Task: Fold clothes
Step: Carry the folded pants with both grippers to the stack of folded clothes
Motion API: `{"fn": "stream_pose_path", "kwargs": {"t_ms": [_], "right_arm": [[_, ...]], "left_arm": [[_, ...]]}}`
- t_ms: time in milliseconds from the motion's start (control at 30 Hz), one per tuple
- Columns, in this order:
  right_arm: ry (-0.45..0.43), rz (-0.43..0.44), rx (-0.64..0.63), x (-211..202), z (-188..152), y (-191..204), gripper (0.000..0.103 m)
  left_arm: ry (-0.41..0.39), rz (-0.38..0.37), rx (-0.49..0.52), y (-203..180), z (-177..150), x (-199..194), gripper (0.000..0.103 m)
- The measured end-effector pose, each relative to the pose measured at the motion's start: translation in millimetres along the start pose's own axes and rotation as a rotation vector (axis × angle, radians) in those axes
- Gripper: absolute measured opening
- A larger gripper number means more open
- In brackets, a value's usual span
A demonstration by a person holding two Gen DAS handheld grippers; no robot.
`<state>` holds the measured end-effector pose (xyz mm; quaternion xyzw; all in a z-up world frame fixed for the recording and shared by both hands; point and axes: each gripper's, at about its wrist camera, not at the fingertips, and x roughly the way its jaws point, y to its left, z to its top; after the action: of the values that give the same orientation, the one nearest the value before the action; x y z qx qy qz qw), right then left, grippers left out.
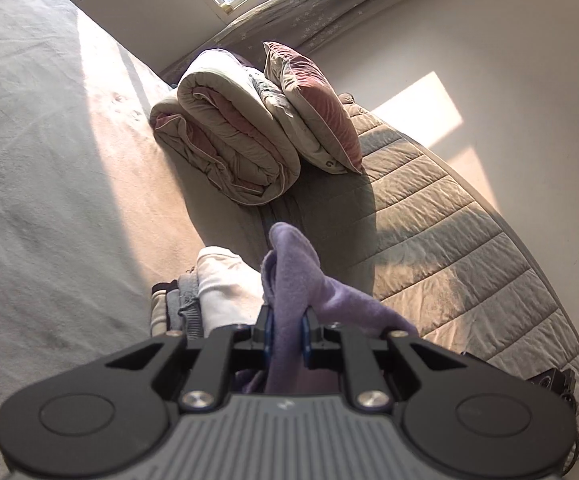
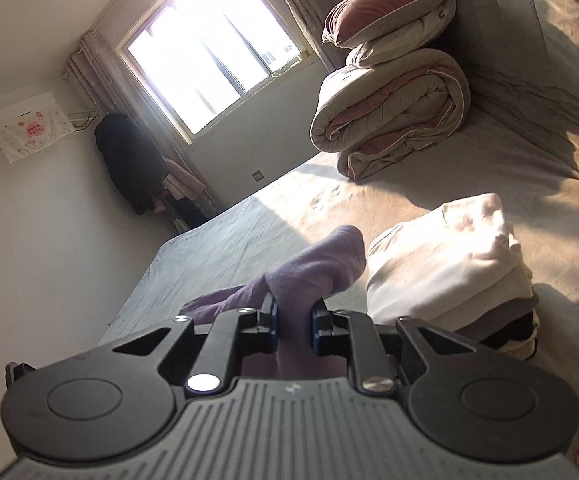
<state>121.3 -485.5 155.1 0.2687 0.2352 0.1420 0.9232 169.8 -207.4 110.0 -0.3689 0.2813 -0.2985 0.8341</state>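
A purple garment (image 1: 293, 276) is pinched between the fingers of my left gripper (image 1: 287, 328), with folds of cloth rising above the fingertips. In the right wrist view the same purple garment (image 2: 313, 268) is pinched in my right gripper (image 2: 293, 320). Both grippers hold it raised above the bed. A stack of folded clothes topped by a white piece (image 1: 225, 284) lies on the bed just left of the left gripper; in the right wrist view this stack (image 2: 449, 264) sits just right of the right gripper.
A rolled duvet (image 1: 225, 140) with pillows (image 1: 313, 108) on it sits further along the bed (image 1: 49, 160). A quilted headboard (image 1: 469, 248) runs on the right. A window (image 2: 205, 56), curtains and hanging dark clothes (image 2: 129, 160) stand by the wall.
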Motion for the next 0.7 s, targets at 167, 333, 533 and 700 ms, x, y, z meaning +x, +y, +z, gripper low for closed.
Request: {"fn": "stream_pose_path", "kwargs": {"t_ms": [167, 333, 533, 700], "right_arm": [[-0.039, -0.031, -0.043, -3.5, 37.1, -29.1, 0.019], [-0.045, -0.057, -0.069, 10.1, 63.5, -53.6, 0.019], [-0.021, -0.071, -0.057, 46.8, 72.4, -85.1, 0.019], [0.046, -0.111, -0.044, 89.9, 66.0, -115.5, 0.021]], "left_arm": [[-0.002, -0.03, -0.003, -22.4, 3.3, 47.7, 0.014], [-0.01, -0.042, -0.02, -25.8, 5.8, 84.1, 0.014], [-0.015, -0.018, -0.072, 0.0, 9.3, 122.9, 0.014], [0.024, 0.089, -0.123, 39.3, 11.6, 158.7, 0.015]]}}
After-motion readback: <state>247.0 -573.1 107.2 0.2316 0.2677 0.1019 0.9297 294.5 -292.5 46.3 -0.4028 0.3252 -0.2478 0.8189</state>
